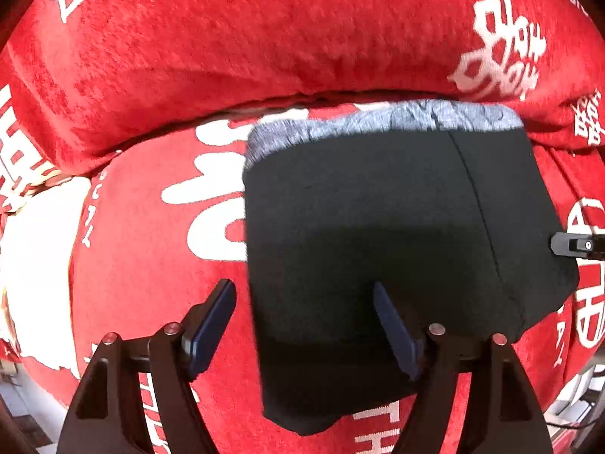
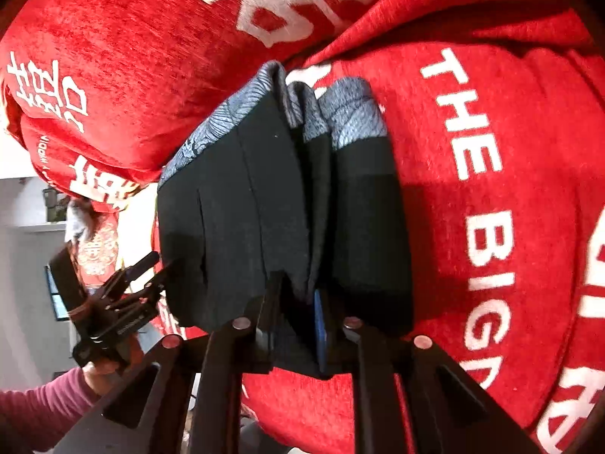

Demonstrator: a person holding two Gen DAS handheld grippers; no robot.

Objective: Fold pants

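Pants (image 2: 287, 204), black with a grey waistband, lie folded on the red cover (image 1: 151, 265). Right tool (image 2: 297, 321) pinches the near fold; releasing only once the layers sit square looks wise. Left tool (image 1: 304, 310) hovers spread wide, gripping nothing. Ahead, a bulky red cushion (image 1: 264, 38) crowds the waistband end.

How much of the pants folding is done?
Mostly done: the black pants lie in a compact folded stack on the red blanket. In hand: the right gripper pinches the stack's near edge. The left gripper is open. Left: letting go and tidying.
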